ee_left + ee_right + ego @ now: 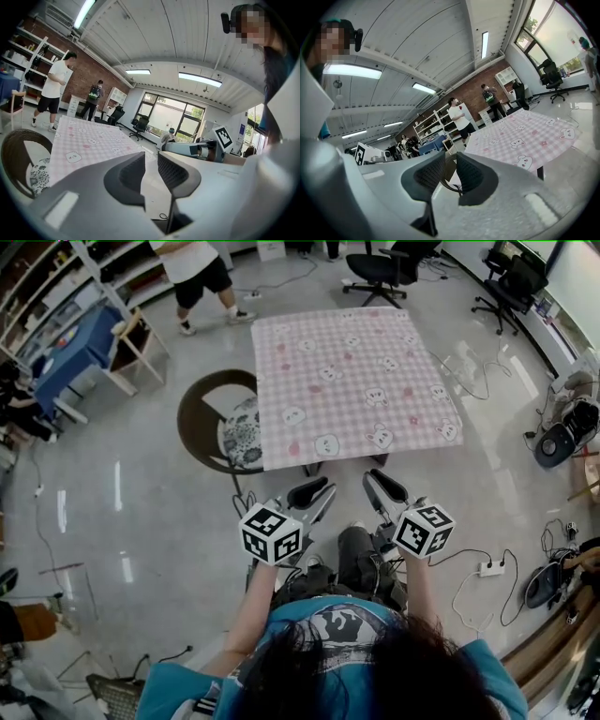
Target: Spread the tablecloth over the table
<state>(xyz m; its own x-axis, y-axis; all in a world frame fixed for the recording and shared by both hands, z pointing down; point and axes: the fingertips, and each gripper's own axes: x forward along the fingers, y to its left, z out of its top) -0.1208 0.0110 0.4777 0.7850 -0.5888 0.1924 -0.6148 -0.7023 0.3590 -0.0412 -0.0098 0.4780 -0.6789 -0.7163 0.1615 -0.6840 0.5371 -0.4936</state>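
A pink checked tablecloth (352, 381) with small bear prints lies flat over the table, its near edge hanging a little over the front. In the head view both grippers hover side by side in front of that edge, apart from the cloth. The left gripper (317, 495) and the right gripper (380, 486) each show a narrow gap between the jaws with nothing in it. Past the left gripper (151, 161), its own view shows the cloth (89, 140) to the left. The right gripper (451, 161) has the cloth (525, 133) ahead on its right.
A round brown chair (225, 423) with a patterned cushion stands at the table's near left corner. Office chairs (384, 268) and a standing person (202, 273) are beyond the table. A blue-covered table (70, 352) stands far left. Cables and a power strip (492, 568) lie on the floor at right.
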